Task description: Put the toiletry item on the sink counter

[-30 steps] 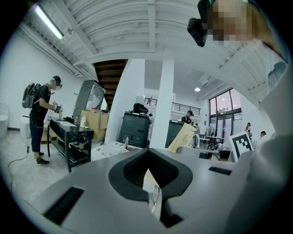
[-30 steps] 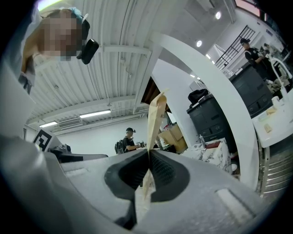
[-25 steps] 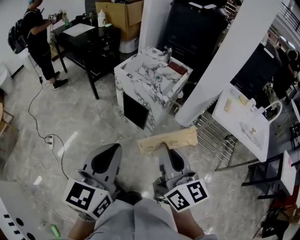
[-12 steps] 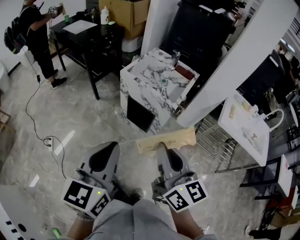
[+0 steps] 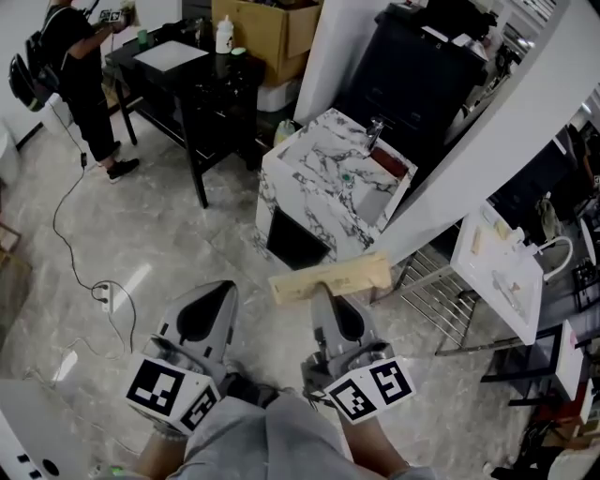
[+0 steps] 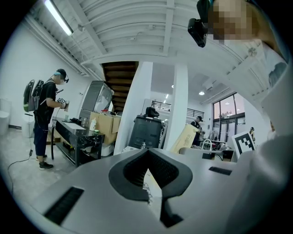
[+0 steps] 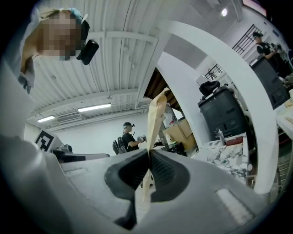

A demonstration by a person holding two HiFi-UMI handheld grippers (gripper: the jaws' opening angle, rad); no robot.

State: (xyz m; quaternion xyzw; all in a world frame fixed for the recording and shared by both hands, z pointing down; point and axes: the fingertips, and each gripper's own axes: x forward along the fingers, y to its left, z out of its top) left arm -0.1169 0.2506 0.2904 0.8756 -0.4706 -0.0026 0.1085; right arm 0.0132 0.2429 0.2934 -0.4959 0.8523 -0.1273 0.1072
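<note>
Sink counter (image 5: 323,173) nearer; toiletry item (image 5: 361,274), perhaps a packet, unmoved.

This is looking like a test hall or lab, not a home; a marble sink unit (image 5: 328,183) is standing free on a stone floor (image 5: 187,244); a cable (image 5: 67,225) is trailing at the left; a cardboard box (image 5: 267,28) is sitting behind a far black table (image 5: 187,70); strip lights (image 6: 57,16) are glowing under a bare ceiling.
</note>
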